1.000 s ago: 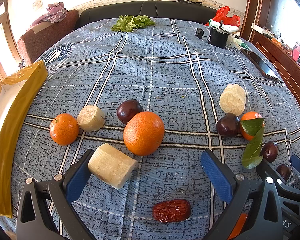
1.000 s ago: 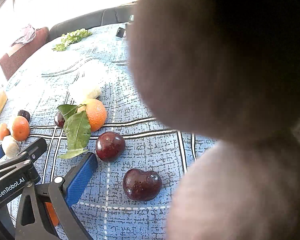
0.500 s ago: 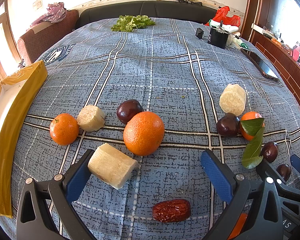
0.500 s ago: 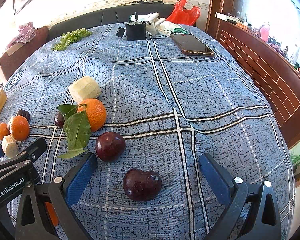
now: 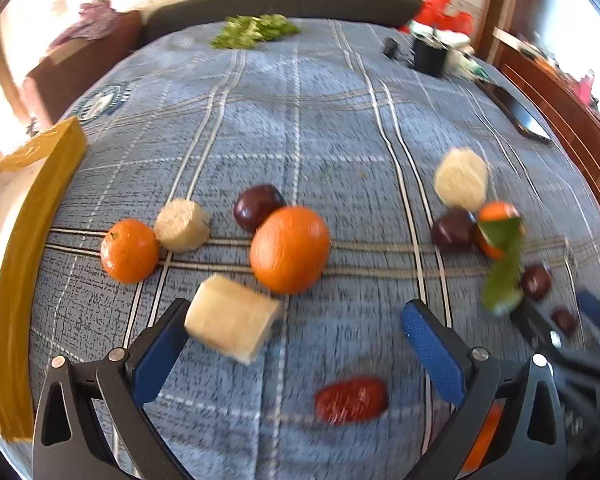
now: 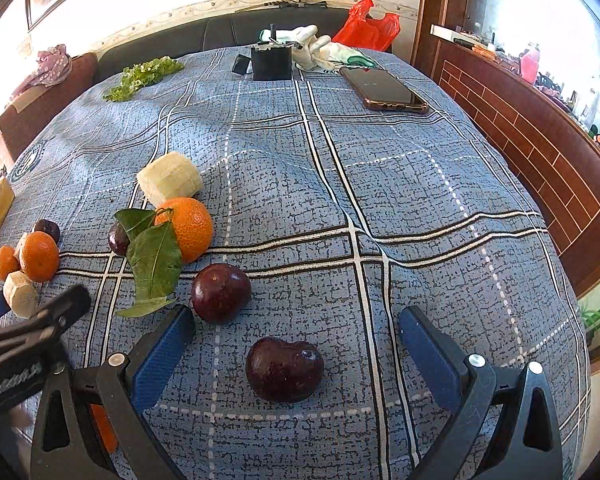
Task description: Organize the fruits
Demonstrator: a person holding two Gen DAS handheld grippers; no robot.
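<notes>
Lying scattered across the blue plaid tablecloth (image 6: 420,200) are the fruits, in two loose clusters. Over the left cluster hangs the left gripper (image 5: 296,344), its blue-padded jaws spread wide and holding nothing; a pale peeled block of sugarcane (image 5: 232,328) sits just inside its left finger, a big round orange (image 5: 290,250) beyond it, and a wrinkled red date (image 5: 350,400) lies between the jaws, nearer the camera. A small tangerine (image 5: 130,250) and a second pale stub (image 5: 182,224) rest further left, near a yellow cardboard box (image 5: 32,216) at the table's edge; that view is smeared with blur. The right gripper (image 6: 296,344) is likewise spread open and empty, with a dark glossy plum (image 6: 284,368) lying between its fingers and a rounder dark plum (image 6: 221,292) just off its left finger. A leafy tangerine (image 6: 188,228) sits behind them, and a dark phone (image 6: 384,90) lies far back.
</notes>
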